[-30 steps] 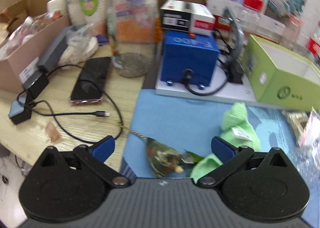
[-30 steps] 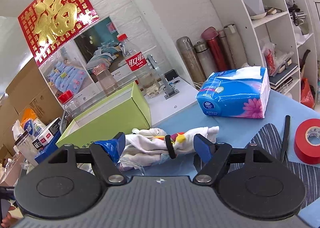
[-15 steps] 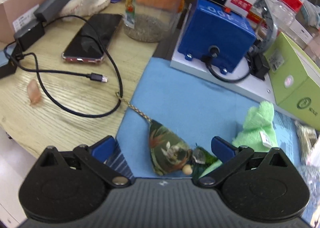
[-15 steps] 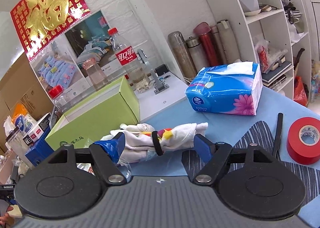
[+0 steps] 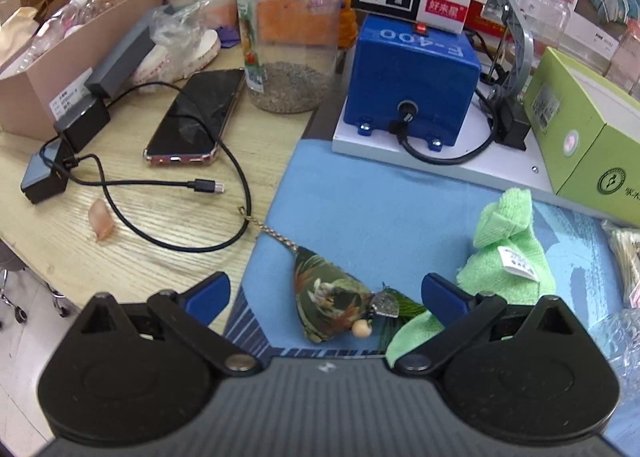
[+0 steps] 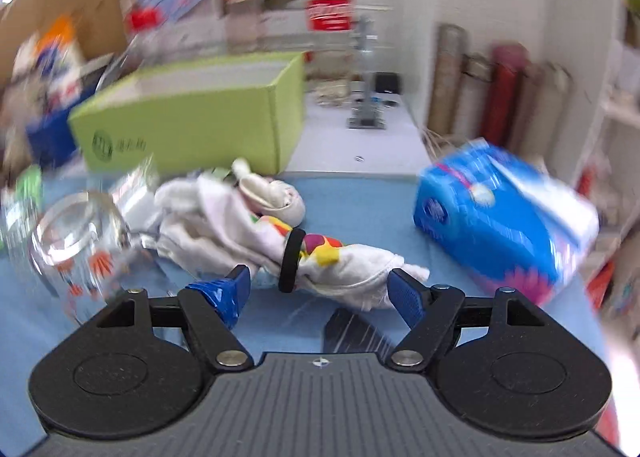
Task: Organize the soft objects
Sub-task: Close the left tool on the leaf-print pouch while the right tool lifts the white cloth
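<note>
- Since the earlier frame the right gripper (image 6: 319,289) has swung left — its view is blurred, and a glass jar (image 6: 76,245) now shows at 9 o'clock.
- Its fingers are spread wide, gripping nothing; the banded white cloth (image 6: 304,253) lies between them on the blue mat (image 6: 360,209).
- The left gripper (image 5: 325,293) is likewise released — the patterned pouch (image 5: 326,299) sits between its fingers, the green towel (image 5: 508,253) at 3 o'clock.
</note>
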Demonstrator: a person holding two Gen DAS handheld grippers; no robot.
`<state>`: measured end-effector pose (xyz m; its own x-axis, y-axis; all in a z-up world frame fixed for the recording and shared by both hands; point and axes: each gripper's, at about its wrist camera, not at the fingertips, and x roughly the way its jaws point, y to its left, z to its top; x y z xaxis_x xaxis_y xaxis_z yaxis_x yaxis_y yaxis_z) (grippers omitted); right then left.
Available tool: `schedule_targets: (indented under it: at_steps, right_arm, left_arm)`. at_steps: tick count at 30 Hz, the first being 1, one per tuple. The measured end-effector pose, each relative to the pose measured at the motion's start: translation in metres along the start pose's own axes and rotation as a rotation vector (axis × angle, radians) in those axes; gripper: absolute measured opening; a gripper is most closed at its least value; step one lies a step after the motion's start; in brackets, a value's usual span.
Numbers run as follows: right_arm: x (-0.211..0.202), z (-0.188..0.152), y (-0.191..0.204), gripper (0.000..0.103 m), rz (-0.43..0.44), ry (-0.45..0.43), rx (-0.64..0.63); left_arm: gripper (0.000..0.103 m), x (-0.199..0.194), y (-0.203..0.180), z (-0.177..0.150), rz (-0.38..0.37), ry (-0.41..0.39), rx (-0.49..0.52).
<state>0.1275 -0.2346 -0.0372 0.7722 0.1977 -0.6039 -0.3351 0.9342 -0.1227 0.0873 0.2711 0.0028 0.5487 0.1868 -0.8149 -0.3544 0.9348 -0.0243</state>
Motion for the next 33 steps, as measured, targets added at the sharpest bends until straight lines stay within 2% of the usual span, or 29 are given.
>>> schedule_targets:
  at_steps: [2, 5, 8, 10, 12, 15, 17, 21, 25, 27, 30, 33]
  right_arm:
    - [0.002, 0.008, 0.006, 0.062, -0.01, 0.039, -0.184]
    - [0.002, 0.016, 0.016, 0.062, 0.002, 0.053, -0.424]
    - [0.011, 0.018, 0.024, 0.062, 0.08, 0.066, -0.606]
    - [0.024, 0.018, 0.026, 0.062, 0.134, 0.1, -0.679]
    - [0.037, 0.021, 0.023, 0.061, 0.177, 0.134, -0.685]
    - [0.044, 0.031, 0.009, 0.062, 0.236, 0.13, -0.613]
    - [0.046, 0.029, 0.006, 0.062, 0.264, 0.111, -0.624]
    - [0.044, 0.027, 0.006, 0.064, 0.276, 0.096, -0.629]
    - [0.047, 0.028, 0.008, 0.067, 0.263, 0.098, -0.642]
    - [0.048, 0.028, 0.009, 0.068, 0.25, 0.1, -0.65]
    - [0.044, 0.025, 0.012, 0.069, 0.236, 0.09, -0.672]
    - [0.046, 0.027, 0.01, 0.071, 0.232, 0.101, -0.647]
  left_arm:
    - [0.101, 0.001, 0.0, 0.0, 0.011, 0.008, -0.001]
    - [0.101, -0.001, -0.002, -0.001, 0.007, 0.012, 0.011]
    - [0.101, -0.007, -0.005, -0.005, 0.026, 0.009, 0.025]
    - [0.101, -0.012, -0.005, -0.007, 0.044, 0.006, 0.032]
    - [0.102, -0.017, -0.004, -0.01, 0.063, 0.006, 0.034]
    - [0.102, -0.021, 0.0, -0.012, 0.06, 0.018, 0.024]
    - [0.102, -0.022, 0.003, -0.012, 0.02, 0.033, -0.001]
    - [0.102, -0.015, 0.006, -0.008, -0.125, 0.082, -0.103]
    - [0.102, -0.002, 0.008, 0.009, -0.181, 0.151, -0.22]
    - [0.102, 0.003, 0.006, 0.014, -0.167, 0.174, -0.238]
    - [0.102, 0.008, 0.007, 0.019, -0.106, 0.174, -0.263]
    - [0.102, 0.016, 0.01, 0.02, -0.069, 0.196, -0.298]
